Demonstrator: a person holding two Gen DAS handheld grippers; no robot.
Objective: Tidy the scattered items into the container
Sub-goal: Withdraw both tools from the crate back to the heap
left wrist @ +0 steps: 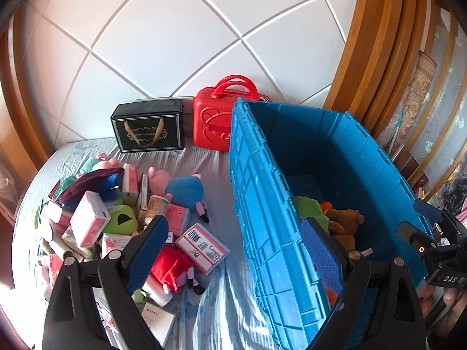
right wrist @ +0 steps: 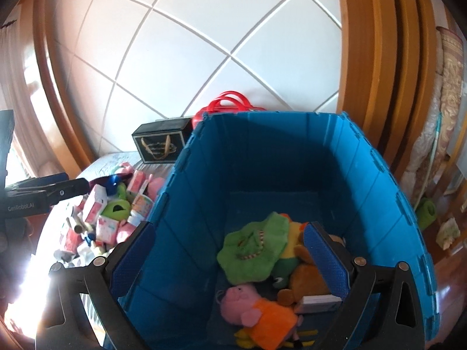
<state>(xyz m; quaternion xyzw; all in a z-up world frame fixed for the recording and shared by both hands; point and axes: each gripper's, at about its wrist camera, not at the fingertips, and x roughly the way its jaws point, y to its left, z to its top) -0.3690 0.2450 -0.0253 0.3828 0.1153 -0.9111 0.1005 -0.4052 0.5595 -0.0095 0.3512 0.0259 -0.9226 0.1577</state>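
Blue container [right wrist: 364, 180] standing open on the bed [left wrist: 204, 160], its near wall cutting between the two views, walls upright, floor mostly bare toward the far end. Behind it against the tiled wall [left wrist: 175, 29], a red case [left wrist: 213, 122] with looped handles, touching the container's far corner, and just left of that a black gift box [left wrist: 147, 128] with gold ribbon handles. Left of the container, a heap of scattered items [left wrist: 116, 210] on the bedcover: pink-and-white cartons, a blue plush pig [left wrist: 186, 189], a green plush [left wrist: 122, 218], a red plush [left wrist: 172, 268] lying nearest the camera, and a flat labelled packet [left wrist: 202, 246] beside it. Inside the container, at the near end, a green plush [right wrist: 254, 248] spread flat, a brown plush [right wrist: 306, 280] touching it on the right, and a pink pig in an orange dress [right wrist: 259, 315] lying in front of both, next to a small white box [right wrist: 319, 302]. Left gripper [left wrist: 233, 250] poised over the container's left wall, fingers spread wide, nothing between them. Right gripper [right wrist: 227, 262] above the container's interior, fingers likewise wide apart and empty.
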